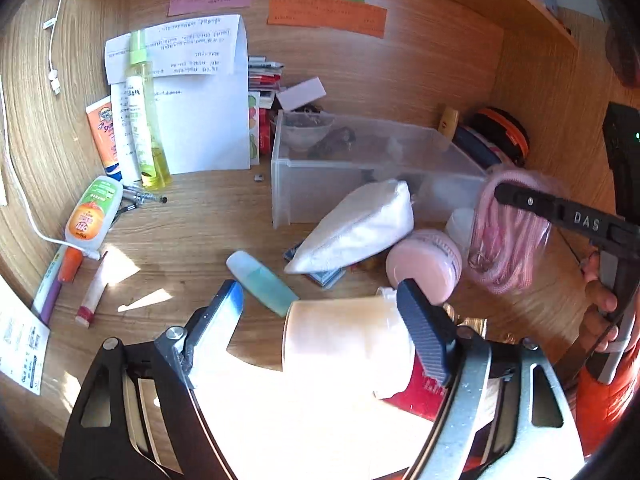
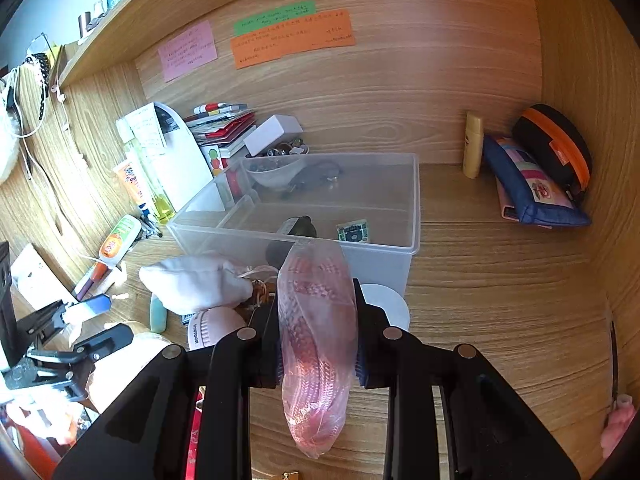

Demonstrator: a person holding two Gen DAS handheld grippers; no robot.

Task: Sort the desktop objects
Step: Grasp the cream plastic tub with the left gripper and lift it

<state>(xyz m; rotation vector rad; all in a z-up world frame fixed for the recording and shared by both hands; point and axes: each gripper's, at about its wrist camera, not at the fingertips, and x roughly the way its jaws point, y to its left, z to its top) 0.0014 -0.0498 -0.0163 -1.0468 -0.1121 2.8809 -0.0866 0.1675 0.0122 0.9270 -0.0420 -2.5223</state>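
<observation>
My right gripper (image 2: pixel 318 340) is shut on a clear bag of pink braided cord (image 2: pixel 316 344) and holds it just in front of the clear plastic bin (image 2: pixel 412 216). The bag also shows in the left wrist view (image 1: pixel 508 236), clamped by the right gripper (image 1: pixel 520 200). My left gripper (image 1: pixel 324 312) is open around a pale cup (image 1: pixel 344 340) lying on its side, not pressing it. A white pouch (image 1: pixel 360 228), a pink jar (image 1: pixel 424 264) and a blue-green tube (image 1: pixel 264 282) lie on the desk near the bin (image 1: pixel 280 184).
A yellow spray bottle (image 1: pixel 146 112), an orange sunscreen tube (image 1: pixel 105 136) and an orange-label bottle (image 1: pixel 94 216) stand at the left. A white lid (image 2: pixel 386 300) lies by the bin. A blue pouch (image 2: pixel 528 192) and black-orange case (image 2: pixel 556 148) sit at back right. Sticky notes (image 2: pixel 292 34) hang on the wall.
</observation>
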